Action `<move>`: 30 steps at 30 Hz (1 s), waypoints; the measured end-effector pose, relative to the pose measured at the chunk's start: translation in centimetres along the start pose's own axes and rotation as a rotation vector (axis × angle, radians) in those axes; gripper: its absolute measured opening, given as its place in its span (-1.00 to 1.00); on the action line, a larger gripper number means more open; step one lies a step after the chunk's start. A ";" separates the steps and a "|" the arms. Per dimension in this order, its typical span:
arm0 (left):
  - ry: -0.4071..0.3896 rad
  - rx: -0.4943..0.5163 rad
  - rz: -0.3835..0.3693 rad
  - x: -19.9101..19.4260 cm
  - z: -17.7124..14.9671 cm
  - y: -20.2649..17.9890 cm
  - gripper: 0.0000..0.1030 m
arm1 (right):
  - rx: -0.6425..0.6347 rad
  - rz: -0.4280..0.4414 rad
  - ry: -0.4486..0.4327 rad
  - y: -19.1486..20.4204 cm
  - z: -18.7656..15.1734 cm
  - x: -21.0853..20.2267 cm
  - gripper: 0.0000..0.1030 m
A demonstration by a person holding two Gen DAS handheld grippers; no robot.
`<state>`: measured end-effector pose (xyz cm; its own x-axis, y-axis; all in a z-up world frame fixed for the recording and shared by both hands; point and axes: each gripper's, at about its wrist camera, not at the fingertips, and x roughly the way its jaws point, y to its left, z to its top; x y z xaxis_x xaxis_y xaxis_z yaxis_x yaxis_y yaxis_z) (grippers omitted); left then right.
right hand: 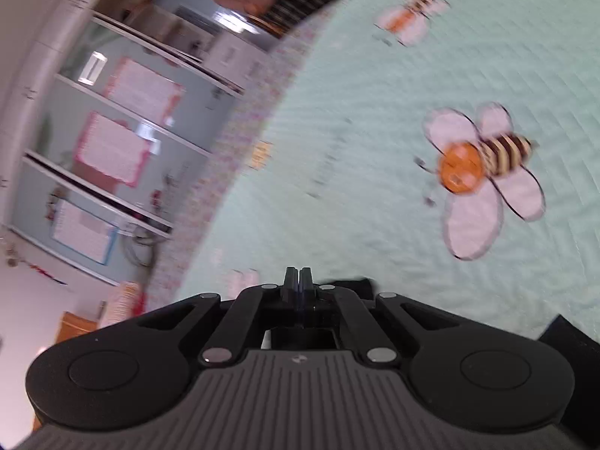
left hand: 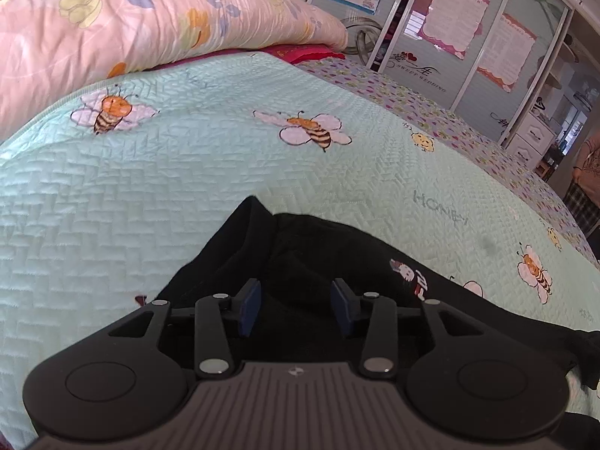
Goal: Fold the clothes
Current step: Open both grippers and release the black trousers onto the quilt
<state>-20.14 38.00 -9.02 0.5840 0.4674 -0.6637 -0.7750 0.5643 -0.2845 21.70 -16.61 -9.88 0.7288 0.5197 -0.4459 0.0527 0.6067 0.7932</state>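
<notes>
In the left wrist view, the left hand-held gripper [left hand: 296,305] sits at lower centre with its jaws partly apart, blue pads [left hand: 252,307] over the black garment [left hand: 318,258] but not pressing it. The garment lies crumpled on the mint bee-print bedspread [left hand: 187,172], running from lower centre to the right edge. A floral pillow [left hand: 131,18] fills the upper left. In the blurred right wrist view, the right hand-held gripper [right hand: 299,281] is closed; it seems empty, with black cloth at the lower right.
</notes>
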 end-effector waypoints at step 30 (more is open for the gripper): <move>0.085 -0.043 -0.037 -0.2 -4.1 -0.8 -0.06 | -1.211 -0.483 0.080 13.5 4.1 -1.3 -0.40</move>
<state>-20.59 34.68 -11.47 0.5912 0.3867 -0.7077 -0.7641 0.5494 -0.3381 24.28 -11.56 3.07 0.7647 0.1068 -0.6355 -0.3788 0.8723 -0.3091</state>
